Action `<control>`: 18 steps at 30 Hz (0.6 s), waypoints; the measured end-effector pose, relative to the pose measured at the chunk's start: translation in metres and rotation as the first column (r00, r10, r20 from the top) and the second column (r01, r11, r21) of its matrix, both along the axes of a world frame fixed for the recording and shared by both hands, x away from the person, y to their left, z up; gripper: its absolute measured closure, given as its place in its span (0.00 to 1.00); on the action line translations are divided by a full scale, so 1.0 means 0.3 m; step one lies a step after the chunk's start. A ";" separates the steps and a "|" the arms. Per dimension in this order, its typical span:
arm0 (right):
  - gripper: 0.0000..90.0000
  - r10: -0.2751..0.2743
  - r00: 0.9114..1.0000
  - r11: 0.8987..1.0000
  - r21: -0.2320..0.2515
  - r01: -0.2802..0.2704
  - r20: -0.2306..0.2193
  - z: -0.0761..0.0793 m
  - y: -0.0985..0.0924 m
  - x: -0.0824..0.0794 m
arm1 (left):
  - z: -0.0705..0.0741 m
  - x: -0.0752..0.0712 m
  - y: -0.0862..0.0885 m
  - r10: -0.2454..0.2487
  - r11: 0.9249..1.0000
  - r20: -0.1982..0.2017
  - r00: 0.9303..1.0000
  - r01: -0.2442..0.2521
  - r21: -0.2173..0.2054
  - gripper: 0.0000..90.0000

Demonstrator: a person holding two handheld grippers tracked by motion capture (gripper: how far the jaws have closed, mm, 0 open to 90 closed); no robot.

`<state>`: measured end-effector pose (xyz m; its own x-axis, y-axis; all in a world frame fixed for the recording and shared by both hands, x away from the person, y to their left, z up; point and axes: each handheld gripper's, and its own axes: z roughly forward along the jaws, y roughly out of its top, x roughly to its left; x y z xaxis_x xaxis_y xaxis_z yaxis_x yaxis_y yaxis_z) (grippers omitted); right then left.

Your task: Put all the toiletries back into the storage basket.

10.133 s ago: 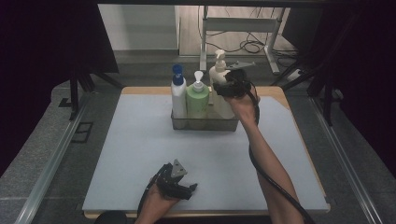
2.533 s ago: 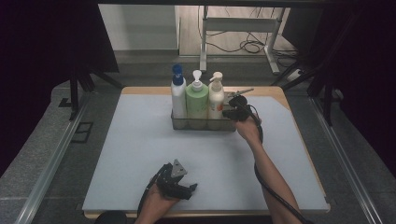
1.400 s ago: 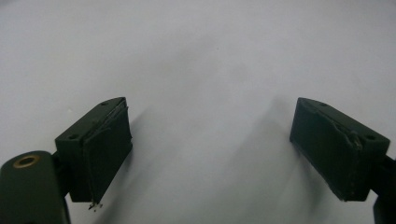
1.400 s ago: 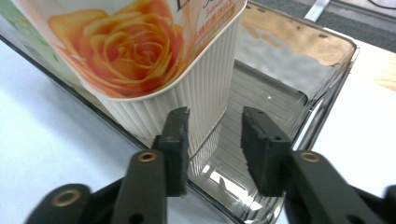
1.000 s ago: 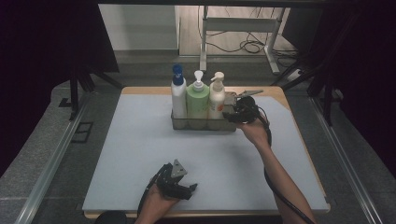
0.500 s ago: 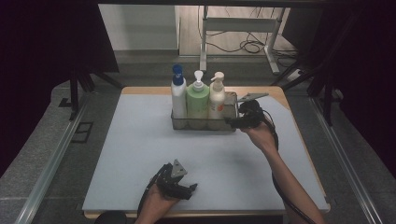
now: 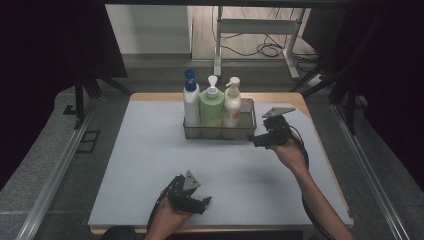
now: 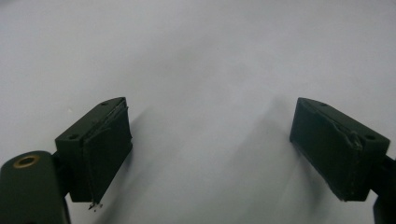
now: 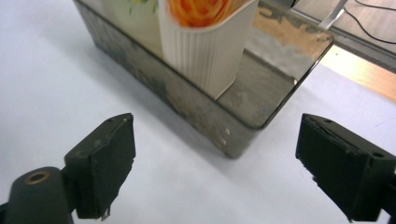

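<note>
A clear tray (image 7: 220, 133) at the back middle of the mat holds three upright bottles: a white one with a blue cap (image 7: 191, 103), a green pump bottle (image 7: 212, 108) and a cream pump bottle (image 7: 232, 106). My right gripper (image 7: 257, 142) hovers just right of the tray's right end. Its jaws have just been opening and nothing is between them. In the right gripper view, the right gripper (image 9: 212, 172) faces the tray's corner (image 9: 243, 135) and the cream bottle (image 9: 205, 42). My left gripper (image 7: 204, 204) rests near the mat's front edge. The left gripper (image 8: 210, 163) stands open over bare mat.
A pale grey mat (image 7: 150, 160) covers the wooden table (image 7: 300, 100), whose edge shows at the back and right. Metal rails (image 7: 60, 170) run along both sides. Behind the table stand a desk frame (image 7: 260, 27) and floor cables.
The right gripper has pulled away from the tray toward the right and front, and its jaws have spread wider. The cream bottle stays in the tray. The left gripper has not moved.
</note>
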<state>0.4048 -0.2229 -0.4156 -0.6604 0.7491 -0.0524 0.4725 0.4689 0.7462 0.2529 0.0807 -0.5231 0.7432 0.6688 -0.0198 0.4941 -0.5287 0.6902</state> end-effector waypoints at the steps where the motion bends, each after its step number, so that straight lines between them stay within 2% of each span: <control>1: 0.12 0.008 1.000 1.000 -0.009 -0.008 -0.001 -0.004 -0.004 -0.007 | 0.000 0.000 0.000 0.000 1.000 0.000 1.000 0.000 0.000 0.14; 8: 0.06 0.039 0.999 0.999 -0.020 -0.039 -0.005 -0.018 -0.027 -0.053 | 0.001 0.000 0.000 0.000 1.000 -0.001 1.000 0.000 0.002 0.14; 18: 0.01 0.065 0.998 0.998 -0.028 -0.064 0.016 -0.031 -0.081 -0.122 | 0.001 -0.001 0.000 0.000 1.000 -0.001 1.000 0.000 0.001 0.14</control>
<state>0.3682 -0.2471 -0.4249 -0.7062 0.7030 -0.0844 0.4278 0.5185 0.7404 0.2527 0.0807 -0.5229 0.7429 0.6691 -0.0197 0.4951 -0.5293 0.6890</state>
